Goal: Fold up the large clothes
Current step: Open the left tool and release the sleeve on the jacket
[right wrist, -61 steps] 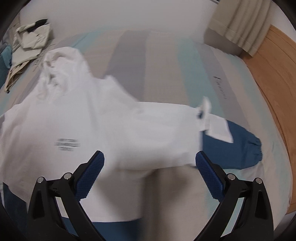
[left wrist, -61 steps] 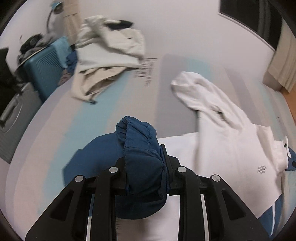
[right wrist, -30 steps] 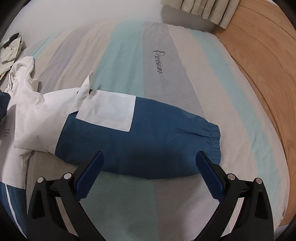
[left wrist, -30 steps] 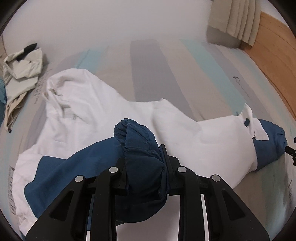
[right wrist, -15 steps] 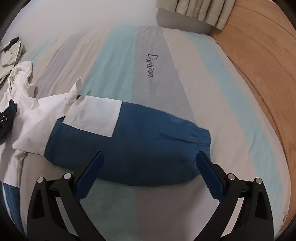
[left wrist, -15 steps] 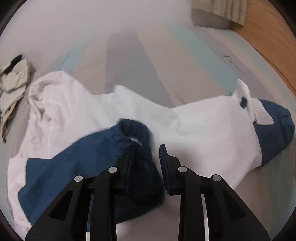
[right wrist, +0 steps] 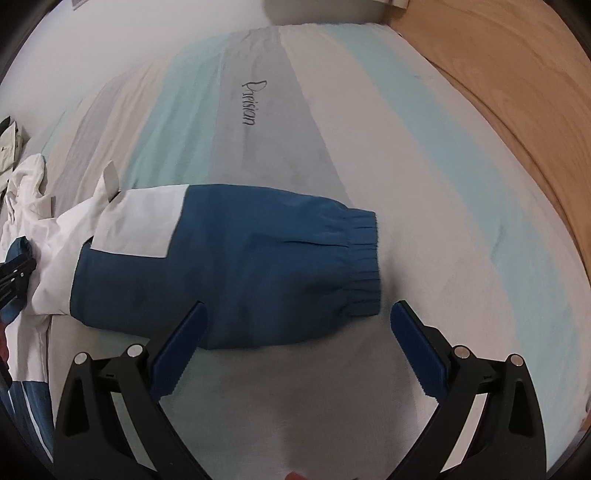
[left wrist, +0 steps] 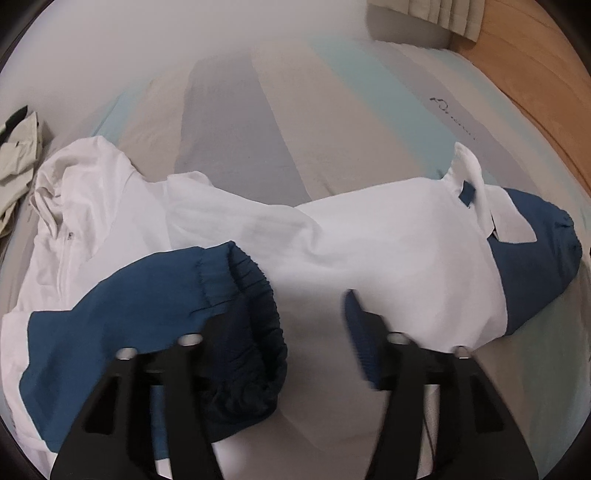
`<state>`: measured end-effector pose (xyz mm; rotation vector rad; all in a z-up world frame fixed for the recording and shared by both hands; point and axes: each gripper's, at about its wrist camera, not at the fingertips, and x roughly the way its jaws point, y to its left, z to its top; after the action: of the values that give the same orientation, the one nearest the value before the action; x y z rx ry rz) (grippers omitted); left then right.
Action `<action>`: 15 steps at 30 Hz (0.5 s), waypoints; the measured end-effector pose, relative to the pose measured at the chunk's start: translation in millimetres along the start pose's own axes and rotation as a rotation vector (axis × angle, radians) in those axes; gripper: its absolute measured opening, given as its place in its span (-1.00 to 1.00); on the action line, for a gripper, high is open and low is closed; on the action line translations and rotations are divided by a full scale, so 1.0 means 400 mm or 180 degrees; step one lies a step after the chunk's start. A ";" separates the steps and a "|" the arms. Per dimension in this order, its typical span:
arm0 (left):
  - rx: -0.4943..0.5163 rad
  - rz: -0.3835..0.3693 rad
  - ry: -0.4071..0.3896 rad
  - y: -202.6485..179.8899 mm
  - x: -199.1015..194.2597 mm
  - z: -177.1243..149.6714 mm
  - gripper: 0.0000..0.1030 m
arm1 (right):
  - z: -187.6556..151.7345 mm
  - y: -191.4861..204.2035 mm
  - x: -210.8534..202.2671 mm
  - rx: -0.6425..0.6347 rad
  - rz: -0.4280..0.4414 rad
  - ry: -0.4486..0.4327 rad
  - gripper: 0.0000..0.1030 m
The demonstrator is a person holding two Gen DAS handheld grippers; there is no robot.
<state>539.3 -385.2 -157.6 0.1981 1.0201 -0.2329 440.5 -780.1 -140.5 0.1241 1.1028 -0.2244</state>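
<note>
A white and blue jacket (left wrist: 369,236) lies spread on the striped bed. Its left blue sleeve (left wrist: 147,310) lies folded across the white body, cuff (left wrist: 255,317) by my left gripper's left finger. My left gripper (left wrist: 284,325) is open, and the cuff rests loose beside it. The other blue sleeve (right wrist: 236,266) stretches out to the right, its cuff (right wrist: 362,262) just ahead of my right gripper (right wrist: 295,332), which is open and empty above the sheet.
The striped bedsheet (right wrist: 332,129) carries the word "Parisian". A beige garment (left wrist: 16,155) lies at the far left. A wooden headboard (right wrist: 517,92) curves along the right. A curtain (left wrist: 436,14) hangs at the back.
My left gripper carried the blue cuff across the white body, then opened and let it go. My right gripper moved along the right sleeve toward its cuff, staying open.
</note>
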 end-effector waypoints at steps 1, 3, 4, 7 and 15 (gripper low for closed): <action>-0.0029 0.0000 -0.0024 0.004 -0.008 0.001 0.45 | -0.002 -0.016 0.005 0.0020 0.0019 -0.0001 0.85; -0.0083 0.0002 -0.0050 0.013 -0.023 0.002 0.63 | -0.005 -0.044 0.018 0.0095 0.0065 0.0023 0.85; -0.0094 0.0000 -0.0050 0.016 -0.028 0.003 0.68 | -0.007 -0.059 0.028 0.0136 0.0086 0.0037 0.84; -0.0124 0.0013 -0.0053 0.032 -0.045 0.004 0.83 | -0.007 -0.099 0.062 0.0260 0.0206 0.0117 0.67; -0.0188 0.0008 -0.0032 0.078 -0.092 -0.022 0.88 | 0.011 -0.137 0.122 0.0384 0.0395 0.0228 0.30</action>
<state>522.6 -349.2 -128.6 0.1444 1.0153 -0.2011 452.0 -840.1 -181.6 0.3094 1.1484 -0.1763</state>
